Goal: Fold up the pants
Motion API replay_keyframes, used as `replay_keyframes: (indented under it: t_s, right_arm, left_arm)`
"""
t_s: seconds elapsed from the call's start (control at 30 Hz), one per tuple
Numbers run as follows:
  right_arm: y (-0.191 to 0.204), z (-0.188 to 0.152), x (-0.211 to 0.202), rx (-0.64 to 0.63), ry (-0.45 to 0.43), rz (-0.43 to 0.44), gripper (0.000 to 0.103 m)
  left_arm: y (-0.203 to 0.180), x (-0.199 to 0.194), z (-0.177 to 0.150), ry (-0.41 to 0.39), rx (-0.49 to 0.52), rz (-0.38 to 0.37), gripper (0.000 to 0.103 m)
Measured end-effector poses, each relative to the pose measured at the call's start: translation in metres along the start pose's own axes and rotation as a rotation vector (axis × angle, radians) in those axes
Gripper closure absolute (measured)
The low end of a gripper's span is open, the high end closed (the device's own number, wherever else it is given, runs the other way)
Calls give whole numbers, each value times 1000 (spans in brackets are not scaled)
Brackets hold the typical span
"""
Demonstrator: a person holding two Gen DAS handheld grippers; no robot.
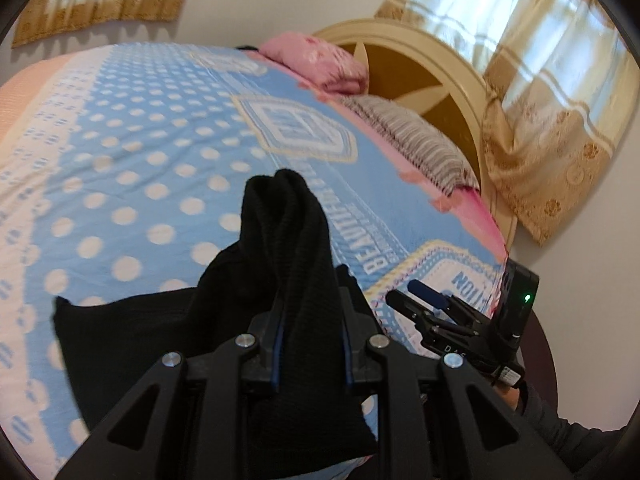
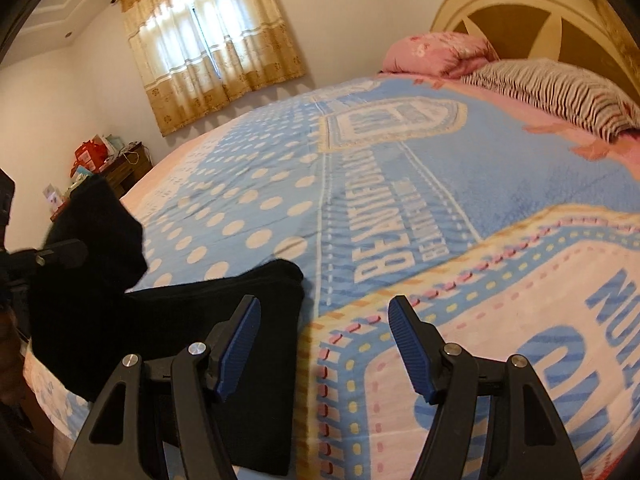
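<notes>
The black pants (image 1: pixel 296 264) lie on the blue dotted bedspread near the bed's front edge. My left gripper (image 1: pixel 310 320) is shut on a bunched fold of the pants and holds it raised above the bed. In the right wrist view the pants (image 2: pixel 192 320) lie folded flat at lower left, with the raised part (image 2: pixel 96 236) hanging from the left gripper at the far left. My right gripper (image 2: pixel 324 344) is open and empty, its left finger over the pants' right edge. The right gripper also shows in the left wrist view (image 1: pixel 432 304).
The bedspread (image 2: pixel 400 208) covers the whole bed. A pink pillow (image 2: pixel 436 52) and a striped pillow (image 2: pixel 560 92) lie by the cream headboard (image 2: pixel 516 12). A wooden nightstand with boxes (image 2: pixel 116 164) stands past the far bed side. Curtained windows are on the walls.
</notes>
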State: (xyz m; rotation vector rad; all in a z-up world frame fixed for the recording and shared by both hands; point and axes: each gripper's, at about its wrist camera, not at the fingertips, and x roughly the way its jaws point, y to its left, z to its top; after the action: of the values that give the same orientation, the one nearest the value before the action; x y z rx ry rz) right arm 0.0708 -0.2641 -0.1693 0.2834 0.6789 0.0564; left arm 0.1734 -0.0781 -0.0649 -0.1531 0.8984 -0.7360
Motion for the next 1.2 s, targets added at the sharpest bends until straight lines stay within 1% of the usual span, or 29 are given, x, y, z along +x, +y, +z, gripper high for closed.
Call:
replay_keyframes:
  t_s: [0.2,0.27,0.37,0.4,0.47,0.5,0.53,0.6,0.63,0.7,0.73,0.77,0.87,0.9,0.97,1.0,1.07,1.1,1.13,1.17,1.2]
  right_arm:
    - [-7,-2,4,36,11,1,35]
    - [-11,-3,5,56,11,-4,35]
    - [-18,-4,6,82,13,-10,35]
    - [-20,-4,6,87,10,-10,35]
    - [-24,-3,5,99,0,-14,35]
    - [-27,-2,3,109,-9,-11,35]
    - [-29,-1,2,118,-15,-7,35]
    - [-33,1,-1,138,-24,7,35]
    - [-35,2,-2,151,-25,25,35]
    - [-34,5,-5,170,-24,60,35]
    - [-30,6,-7,174,-20,98,35]
    - [-26,7,-9,166,-12,132,35]
    - [1,6,-8,89,37,207,35]
    - [12,3,-6,54,69,220,35]
    - [27,-3,-1,18,114,237,35]
    - [34,-6,2,1,137,239,35]
    - [45,-12,8,-31,175,216,35]
    - [48,-14,10,-39,186,210,40]
    - [50,-16,12,-44,195,213,67]
    - [51,-17,13,-49,199,206,81]
    - [51,-16,13,-50,196,192,85]
  left_arm:
    - [-8,39,-9,52,34,48,81]
    - [-11,48,-12,69,41,50,81]
    - [-20,55,-18,90,65,45,75]
    - [-23,55,-20,93,72,32,73]
    - [-28,51,-20,79,81,17,64]
    - [-32,44,-19,61,95,9,54]
    - [-34,38,-19,40,104,7,48]
    - [-37,21,-18,-18,130,11,41]
    - [-36,14,-18,-37,137,23,39]
    - [-28,1,-19,-76,138,62,31]
    - [-21,-6,-20,-93,131,87,27]
    - [-14,-10,-22,-101,124,107,26]
    - [11,-17,-30,-120,104,213,25]
    - [20,-18,-34,-125,106,272,23]
    - [35,-19,-39,-125,90,350,20]
    - [44,-20,-42,-123,70,371,18]
    - [59,-21,-48,-122,33,396,17]
    - [65,-21,-50,-121,12,401,14]
    - [70,-20,-53,-119,-5,402,13]
    - [75,-19,-55,-116,-18,402,12]
    - [80,-17,-58,-110,-30,403,12]
